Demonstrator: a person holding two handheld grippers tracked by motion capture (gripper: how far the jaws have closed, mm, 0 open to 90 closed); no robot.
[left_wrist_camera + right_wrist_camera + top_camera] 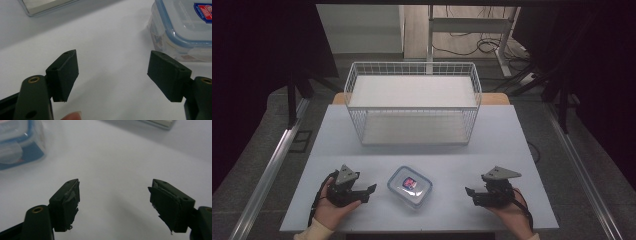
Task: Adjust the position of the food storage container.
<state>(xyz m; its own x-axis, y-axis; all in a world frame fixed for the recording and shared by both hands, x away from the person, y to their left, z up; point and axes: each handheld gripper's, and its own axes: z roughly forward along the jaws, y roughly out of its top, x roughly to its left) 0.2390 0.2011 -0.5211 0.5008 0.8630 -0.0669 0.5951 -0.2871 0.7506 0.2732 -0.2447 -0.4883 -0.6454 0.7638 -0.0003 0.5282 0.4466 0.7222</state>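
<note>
On the white table (492,135), high view: a clear plastic container (410,186) with a blue-rimmed lid and a red-and-blue label lies near the front edge, midway between the two hands. Left gripper (368,192) sits just left of the container, jaws pointing right toward it, not touching it. Right gripper (470,195) sits further off on the container's right, jaws pointing left, well apart from it. Each gripper has a grey three-cornered plate on top and is held by a hand coming in from the bottom edge. White wire basket (412,102) stands behind the container at the table's far side, near the back edge.

Left gripper view: left gripper (112,75), jaws apart, only bare table between them. Container (180,30) sits at upper right, just beyond the right-hand jaw, a small gap visible, no contact. Blue lid seal and corner of the label readable as shapes, text too small. A fingertip (72,116) peeks in at the bottom edge.

Right gripper view: right gripper (113,201), jaws apart, nothing between them but table. Pads (71,205) look ragged and torn at the edges. Container (20,142) blurred at upper left, well off from the jaws. Basket base (157,123) just visible at the top edge.
</note>
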